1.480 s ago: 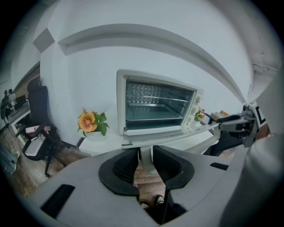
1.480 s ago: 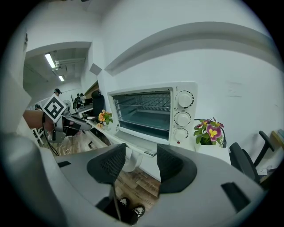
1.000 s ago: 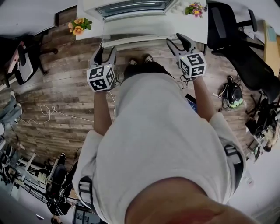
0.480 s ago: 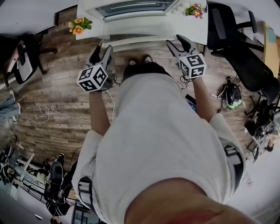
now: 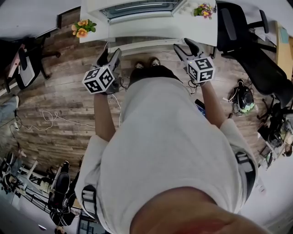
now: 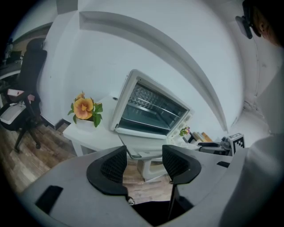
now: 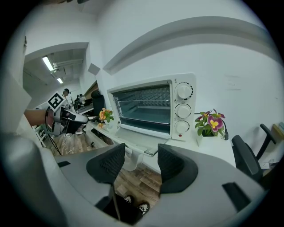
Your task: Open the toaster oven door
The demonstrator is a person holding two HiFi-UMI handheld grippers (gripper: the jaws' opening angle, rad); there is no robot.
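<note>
The white toaster oven stands on a white table, and its glass door hangs down open and flat toward me. In the left gripper view the oven shows its rack inside, with the lowered door beyond the jaws. My left gripper hovers just short of the door's left end; its jaws are opening with nothing between them. My right gripper sits open and empty near the door's right end. The right gripper view shows the oven and the door.
An orange flower pot stands left of the oven and a pink one right of it. A black office chair is at the right, another chair at the left. Cables lie on the wooden floor.
The left gripper has drawn back a little from the door's left end, its marker cube swinging left. The right gripper has hardly moved.
</note>
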